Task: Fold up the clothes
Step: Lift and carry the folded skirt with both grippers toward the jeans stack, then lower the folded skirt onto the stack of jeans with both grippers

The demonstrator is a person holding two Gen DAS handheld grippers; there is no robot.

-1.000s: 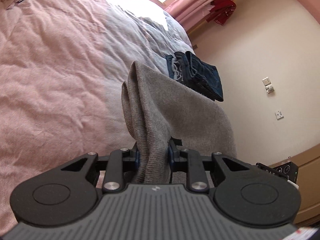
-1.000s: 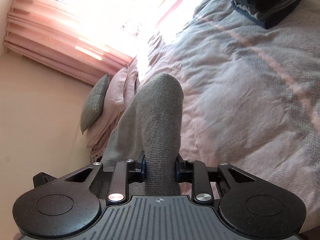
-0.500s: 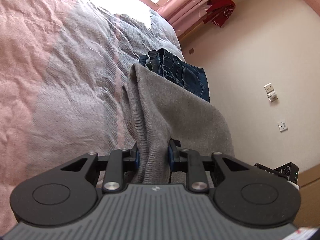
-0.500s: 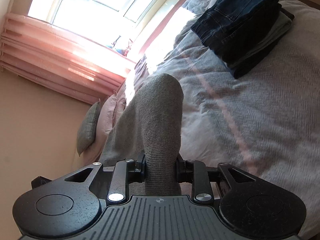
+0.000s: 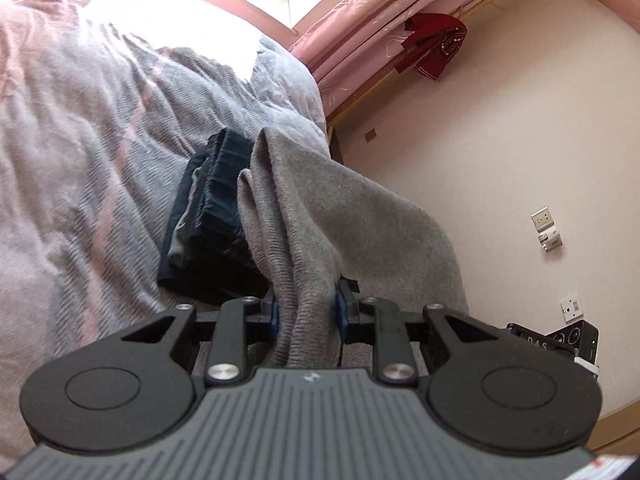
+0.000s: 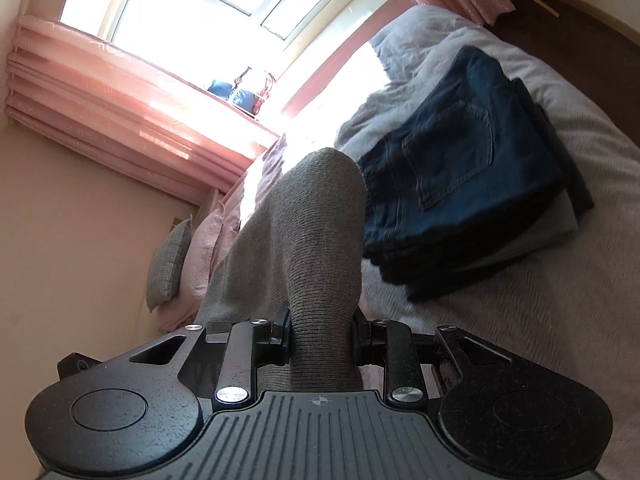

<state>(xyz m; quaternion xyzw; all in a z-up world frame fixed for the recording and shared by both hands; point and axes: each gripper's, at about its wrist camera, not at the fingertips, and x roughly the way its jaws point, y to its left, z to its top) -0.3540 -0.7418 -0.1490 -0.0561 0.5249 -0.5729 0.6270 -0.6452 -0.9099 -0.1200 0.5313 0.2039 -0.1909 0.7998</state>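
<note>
A grey knit garment is bunched between the blue pads of my left gripper, which is shut on it, and it drapes forward and to the right. In the right wrist view the same grey knit garment rises as a thick fold out of my right gripper, also shut on it. A stack of folded dark blue jeans lies on the bed just beyond and left of the left gripper. The stack of jeans sits close ahead and to the right of the right gripper, with a pale folded piece under it.
The bed has a rumpled pink and grey cover. Pink curtains frame a bright window. A grey pillow lies at the bed's head. Wall sockets and a red cloth are on the cream wall.
Both grippers have carried the grey garment across the bed toward the jeans stack, which now looms much larger and closer in both views. The grips on the garment are unchanged.
</note>
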